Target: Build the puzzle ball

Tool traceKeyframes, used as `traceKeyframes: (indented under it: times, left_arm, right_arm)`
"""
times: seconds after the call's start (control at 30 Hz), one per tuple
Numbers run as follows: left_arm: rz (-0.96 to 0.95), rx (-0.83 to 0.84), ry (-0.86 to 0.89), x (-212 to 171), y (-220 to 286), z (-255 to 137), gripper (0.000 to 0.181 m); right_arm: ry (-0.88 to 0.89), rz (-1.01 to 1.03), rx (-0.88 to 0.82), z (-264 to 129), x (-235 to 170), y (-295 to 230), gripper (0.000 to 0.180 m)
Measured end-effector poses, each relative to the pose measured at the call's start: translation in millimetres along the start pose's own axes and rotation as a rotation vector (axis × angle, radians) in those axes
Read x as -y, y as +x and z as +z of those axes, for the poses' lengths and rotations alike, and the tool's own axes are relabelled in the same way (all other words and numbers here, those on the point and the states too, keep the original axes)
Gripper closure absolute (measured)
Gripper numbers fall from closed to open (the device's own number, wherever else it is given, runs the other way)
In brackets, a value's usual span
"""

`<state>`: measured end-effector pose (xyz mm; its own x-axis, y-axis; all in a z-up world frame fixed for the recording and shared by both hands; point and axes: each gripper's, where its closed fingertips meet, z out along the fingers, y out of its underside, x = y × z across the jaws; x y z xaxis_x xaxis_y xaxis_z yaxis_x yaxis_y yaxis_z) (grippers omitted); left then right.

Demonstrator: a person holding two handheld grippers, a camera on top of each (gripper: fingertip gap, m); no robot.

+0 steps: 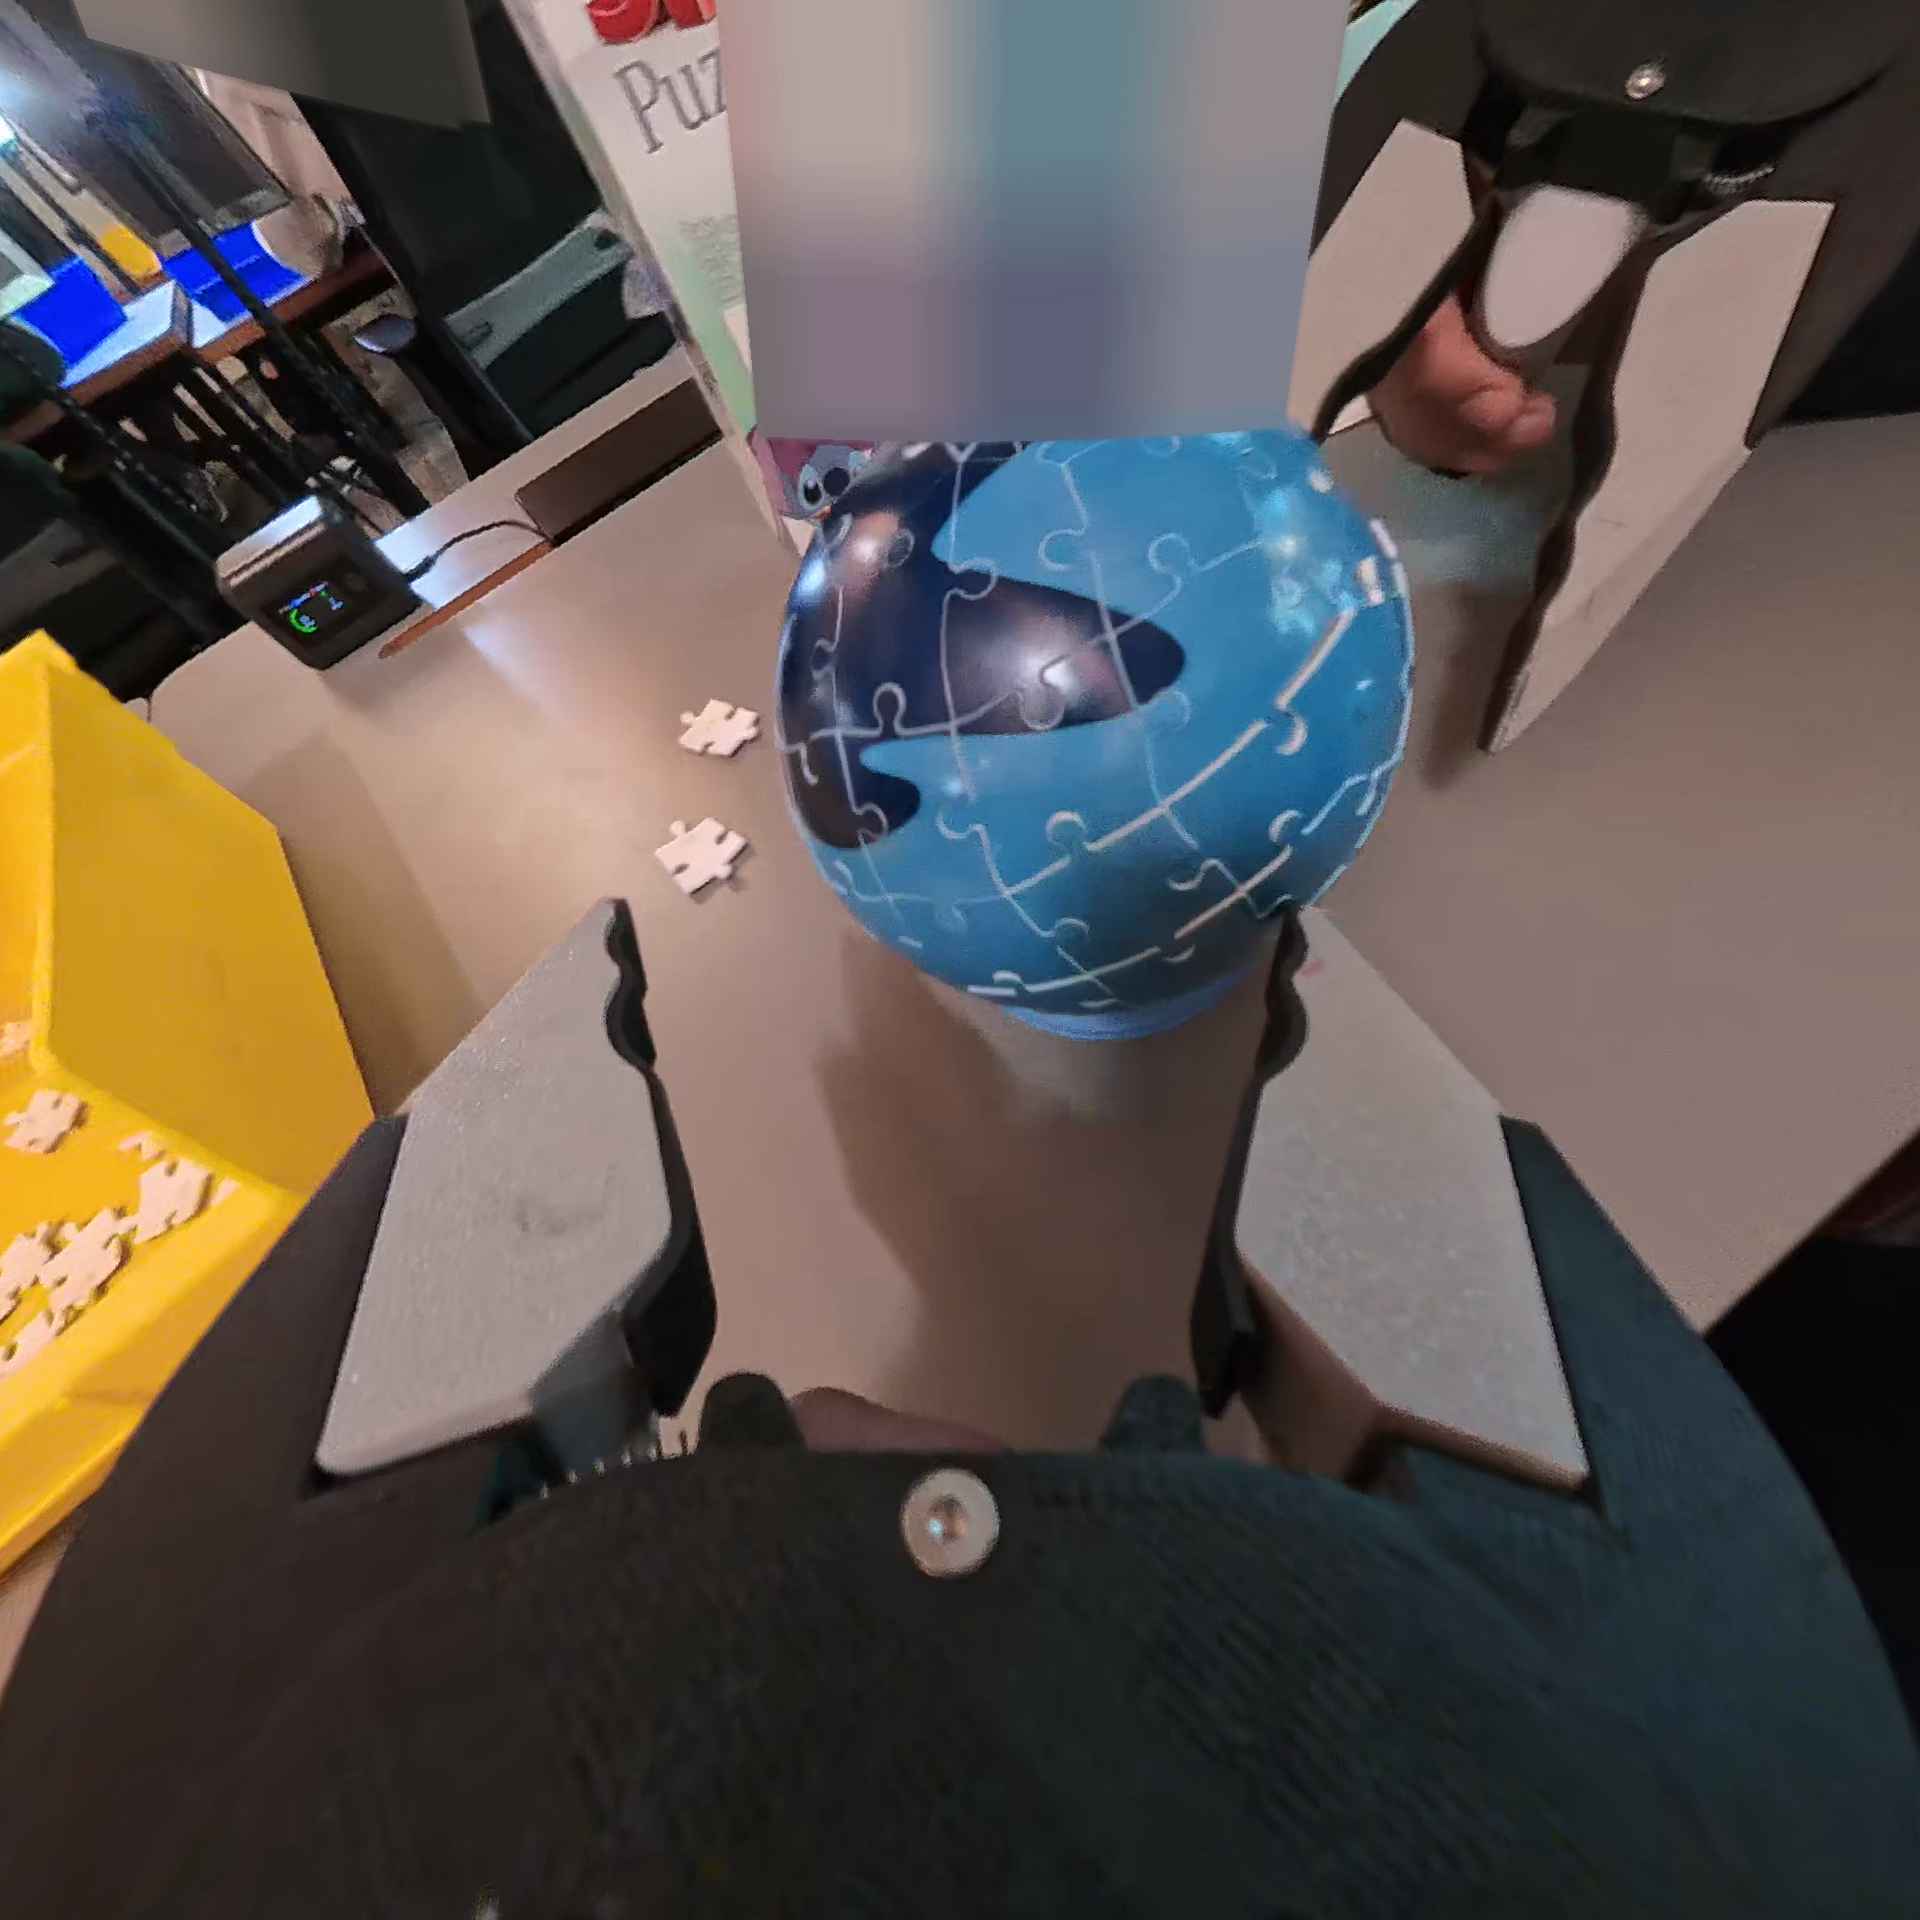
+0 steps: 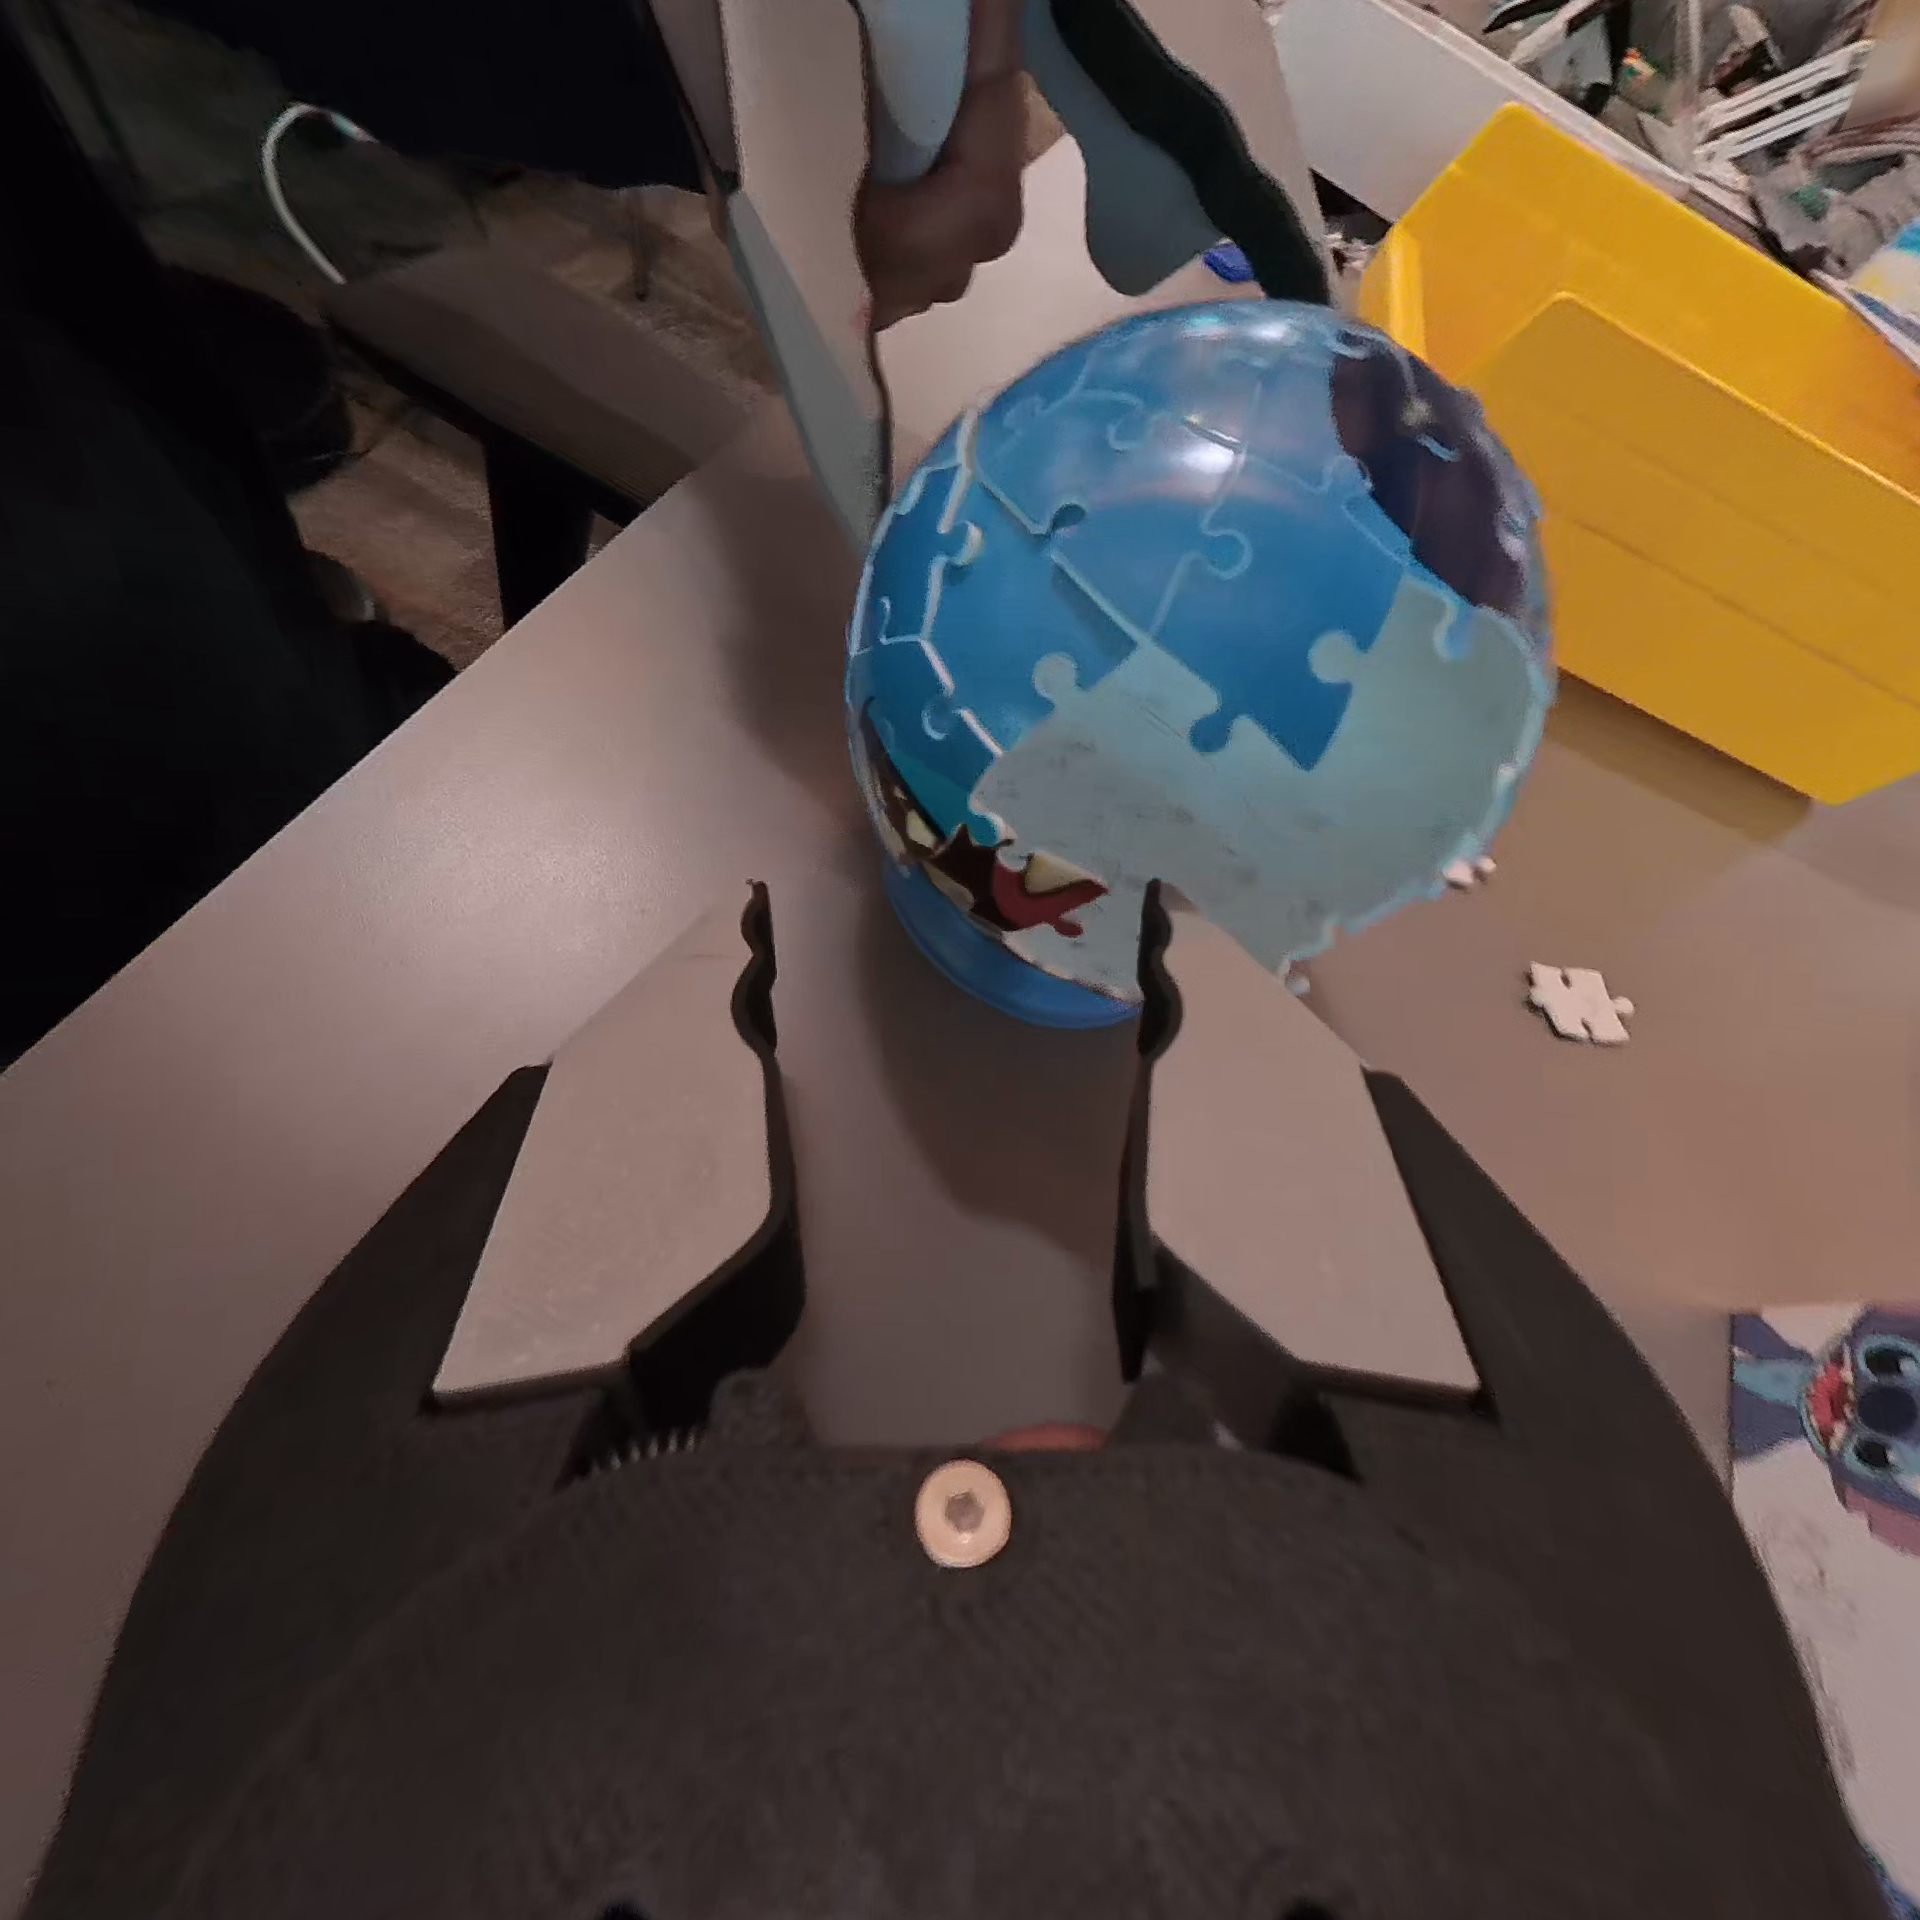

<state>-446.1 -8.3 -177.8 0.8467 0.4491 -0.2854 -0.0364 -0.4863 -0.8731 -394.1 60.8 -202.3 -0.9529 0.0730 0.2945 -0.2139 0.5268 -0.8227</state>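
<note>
I see the puzzle ball (image 1: 1091,727), mostly blue with a dark patch, sitting on a small blue ring stand (image 2: 997,987) on the grey worktop (image 1: 520,748). From my right wrist view a large gap shows on the near side of the ball, where the pale inner shell is bare. My left gripper (image 1: 956,925) has its fingers spread wide with nothing between them; the right-hand fingertip lies against the ball's lower edge in that view, though I cannot tell whether it touches. My right gripper (image 2: 951,894) is also spread and empty, its fingertips just in front of the stand. The two grippers face each other across the ball. Two white loose pieces (image 1: 707,790) lie on the worktop just left of the ball in the left view, and more lie inside the yellow bin (image 1: 156,987) farther left. A printed box (image 1: 665,156) stands behind the ball.
</note>
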Motion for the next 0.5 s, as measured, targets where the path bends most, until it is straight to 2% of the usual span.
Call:
traceKeyframes:
  times: [0.13,0.3,0.43,0.5]
  left_arm:
    - [-0.081,-0.002,0.011,-9.0,-12.6,-2.4,0.063]
    - [-0.139,0.01,0.045,-13.8,-22.9,0.8,0.068]
    - [-0.164,0.011,0.054,-16.5,-25.4,2.8,0.068]
    - [-0.164,0.019,0.051,-17.3,-26.1,3.6,0.069]
  right_arm:
    - [-0.046,-0.041,-0.01,16.7,0.8,7.5,0.118]
    - [-0.063,-0.022,0.021,25.7,-5.0,7.3,0.139]
    - [-0.058,-0.013,0.013,26.2,-3.5,9.0,0.137]
    - [-0.037,0.009,0.018,26.1,-0.6,9.7,0.142]
